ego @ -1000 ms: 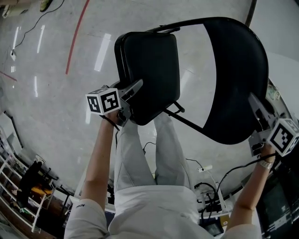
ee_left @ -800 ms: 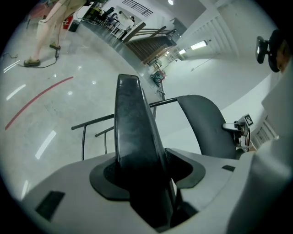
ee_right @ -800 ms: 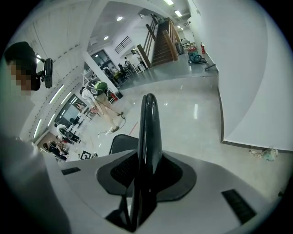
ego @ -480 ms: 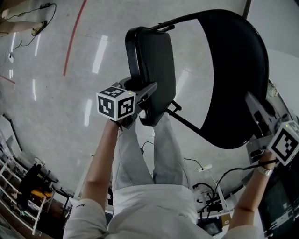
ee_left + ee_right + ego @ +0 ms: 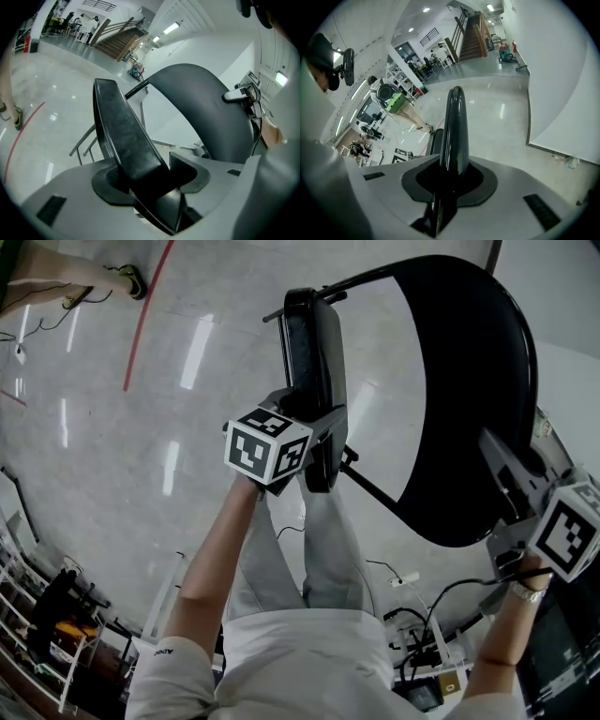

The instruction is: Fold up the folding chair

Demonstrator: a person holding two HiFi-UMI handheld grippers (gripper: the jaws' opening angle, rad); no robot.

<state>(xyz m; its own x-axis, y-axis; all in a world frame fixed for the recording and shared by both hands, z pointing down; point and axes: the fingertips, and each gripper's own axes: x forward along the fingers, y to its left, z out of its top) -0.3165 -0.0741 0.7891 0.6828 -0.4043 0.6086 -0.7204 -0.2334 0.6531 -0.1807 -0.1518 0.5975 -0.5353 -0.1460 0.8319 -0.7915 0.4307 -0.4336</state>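
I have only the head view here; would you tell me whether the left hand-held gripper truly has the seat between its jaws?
Observer: Yes. The left gripper view shows the left hand-held gripper clamped on the seat, which stands edge-on between both pads.
Operator: Thank you. How does the right one sit on the backrest?
Observer: In the right gripper view the right hand-held gripper has just been closing, and its pads now press the thin edge of the backrest between them.
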